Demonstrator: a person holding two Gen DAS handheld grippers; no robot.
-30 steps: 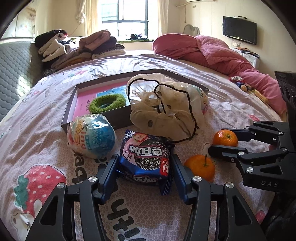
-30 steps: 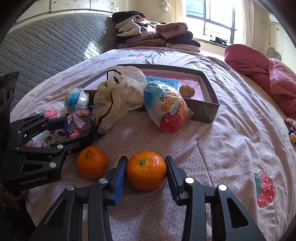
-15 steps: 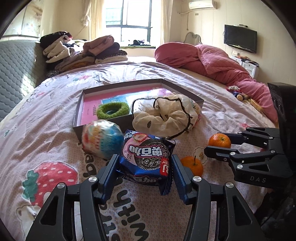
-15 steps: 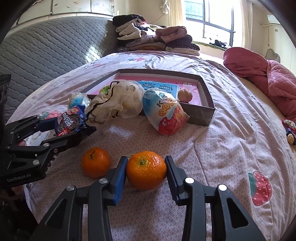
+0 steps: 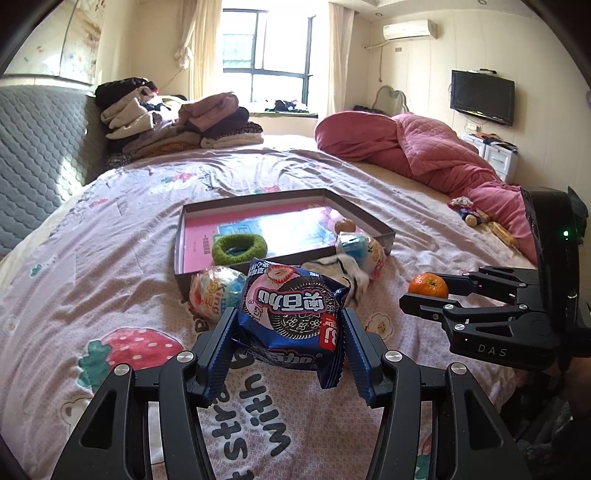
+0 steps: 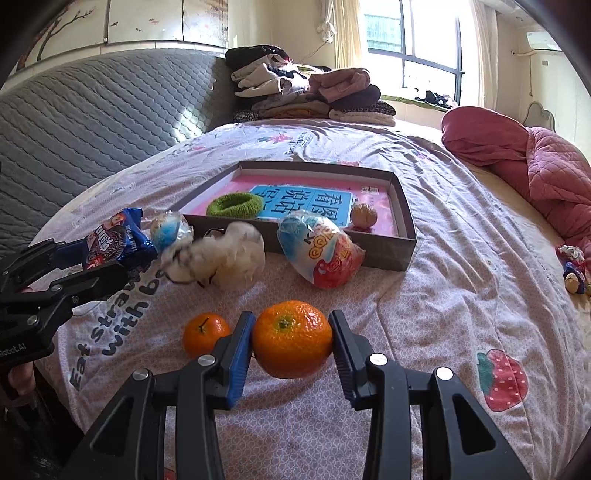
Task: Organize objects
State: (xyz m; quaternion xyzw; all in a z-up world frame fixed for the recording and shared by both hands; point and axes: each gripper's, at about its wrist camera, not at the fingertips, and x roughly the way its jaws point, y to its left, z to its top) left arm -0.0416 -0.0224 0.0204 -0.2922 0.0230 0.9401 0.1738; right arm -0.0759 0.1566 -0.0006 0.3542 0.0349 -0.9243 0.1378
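A home bedroom: a wide bed [image 5: 110,258] under a strawberry-print sheet, a padded grey headboard [image 6: 92,122], folded clothes [image 5: 177,125] stacked by the window [image 5: 266,55], a pink quilt [image 5: 424,155], a wall-mounted television [image 5: 482,96] (air conditioner [image 5: 408,29] above).

A bed [image 6: 461,258] under a pale pink printed sheet, strewn with small things.

A shallow dark box [image 6: 404,236] lies open mid-bed. Against its near wall rest a blue-and-white wrapped ball [image 6: 168,230], a crumpled white cloth with black trim [image 6: 229,258] and a blue, yellow and red snack bag [image 6: 321,254]. A small orange [image 6: 205,332] sits nearer the bed's edge. A rumpled pink quilt [image 6: 535,166] lies along the right side, a small toy [image 6: 572,266] beside it, and folded clothes [image 6: 303,92] are stacked at the far end.
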